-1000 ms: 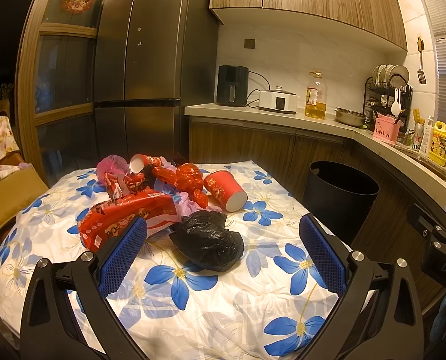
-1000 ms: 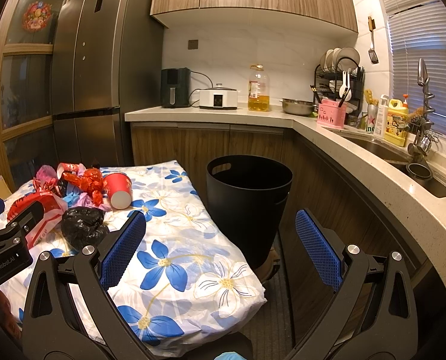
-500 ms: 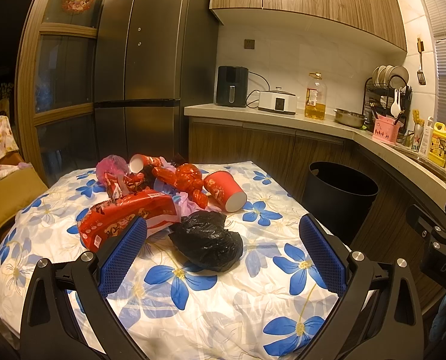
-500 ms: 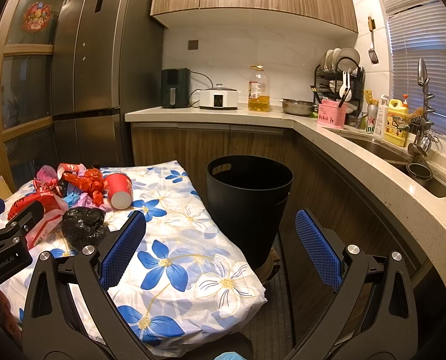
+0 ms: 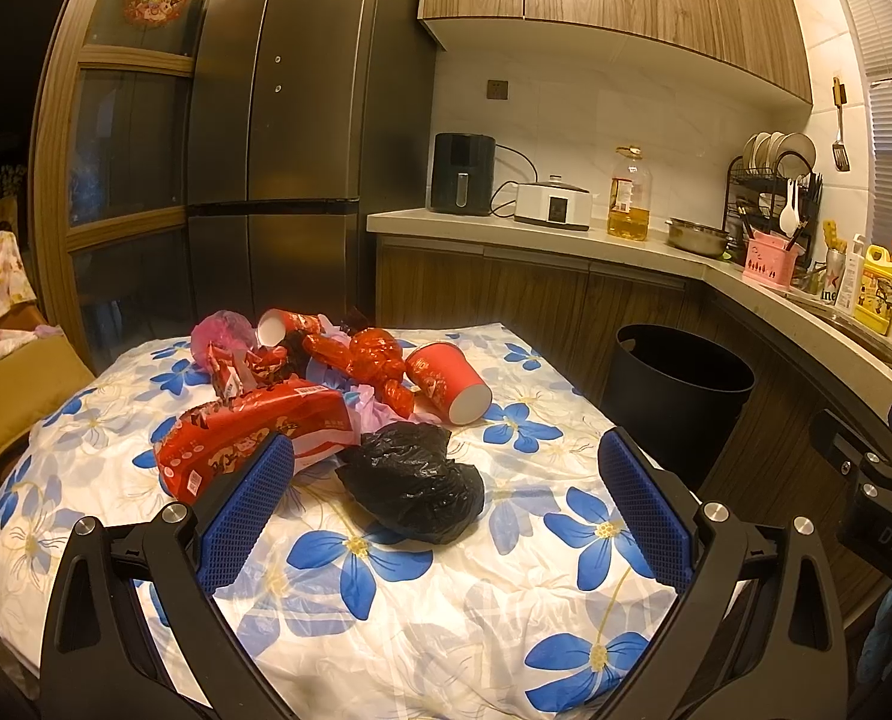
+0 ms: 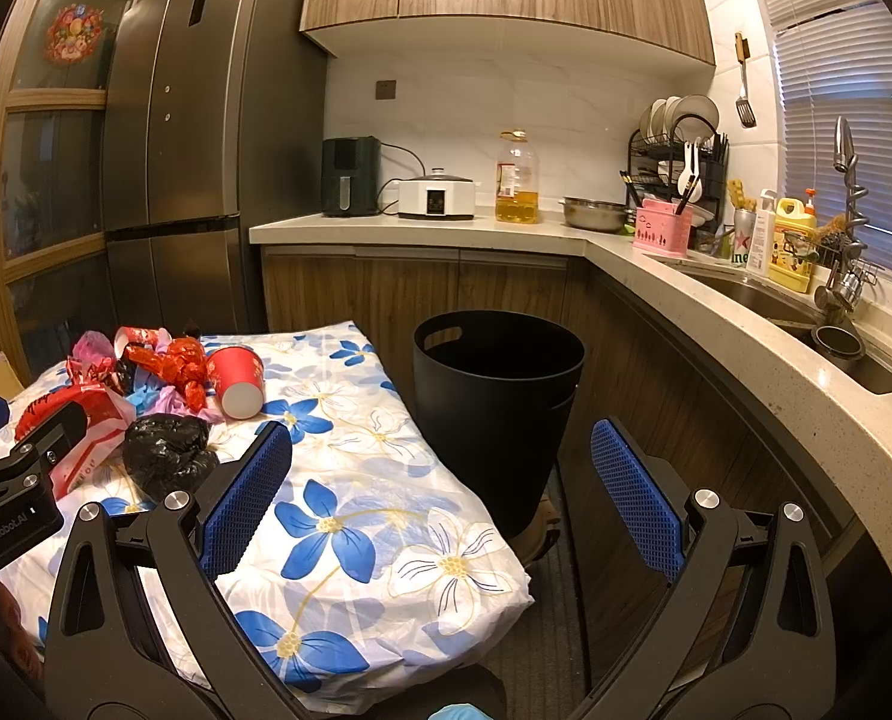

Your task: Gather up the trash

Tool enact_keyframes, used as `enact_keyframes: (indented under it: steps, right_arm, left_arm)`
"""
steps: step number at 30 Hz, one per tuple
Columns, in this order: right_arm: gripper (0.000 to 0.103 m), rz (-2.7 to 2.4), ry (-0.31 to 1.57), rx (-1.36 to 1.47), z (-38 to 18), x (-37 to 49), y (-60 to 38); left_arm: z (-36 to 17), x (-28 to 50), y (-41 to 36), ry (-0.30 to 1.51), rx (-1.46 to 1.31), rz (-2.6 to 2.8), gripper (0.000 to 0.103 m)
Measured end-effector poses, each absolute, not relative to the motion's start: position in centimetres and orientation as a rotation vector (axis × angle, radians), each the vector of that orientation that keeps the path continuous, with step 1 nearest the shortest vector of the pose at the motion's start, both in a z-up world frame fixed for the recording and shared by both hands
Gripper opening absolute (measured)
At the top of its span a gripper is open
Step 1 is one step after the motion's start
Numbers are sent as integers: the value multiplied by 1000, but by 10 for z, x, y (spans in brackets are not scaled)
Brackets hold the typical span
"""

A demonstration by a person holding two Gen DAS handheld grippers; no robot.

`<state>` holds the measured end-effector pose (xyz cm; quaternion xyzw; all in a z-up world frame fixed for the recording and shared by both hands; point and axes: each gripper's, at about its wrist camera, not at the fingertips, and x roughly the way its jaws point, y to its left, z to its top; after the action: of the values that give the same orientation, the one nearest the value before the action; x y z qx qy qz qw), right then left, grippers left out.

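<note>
Change: none; trash pile (image 5: 302, 396) untouched on desk (image 5: 446, 588).
Left hand-held gripper (image 5: 446, 498): wide open, empty.
Right hand-held gripper (image 6: 440, 480): wide open, empty.
Bin (image 6: 497, 396): collecting not begun.

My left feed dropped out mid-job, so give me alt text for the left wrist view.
The open left gripper hovers over a floral tablecloth, its blue-padded fingers framing a crumpled black plastic bag. Behind it lie red wrappers and a tipped red paper cup; a black trash bin stands at right by the counter.
</note>
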<state>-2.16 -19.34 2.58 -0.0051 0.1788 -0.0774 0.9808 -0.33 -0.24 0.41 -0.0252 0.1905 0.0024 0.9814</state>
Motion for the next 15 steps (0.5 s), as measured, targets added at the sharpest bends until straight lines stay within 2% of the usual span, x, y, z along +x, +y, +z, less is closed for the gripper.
enact_keyframes:
  steps: [15]
  right_arm:
    - [99, -155, 360, -10, 26, -23, -194]
  left_arm:
    - [4, -3, -3, 383, -52, 3, 98]
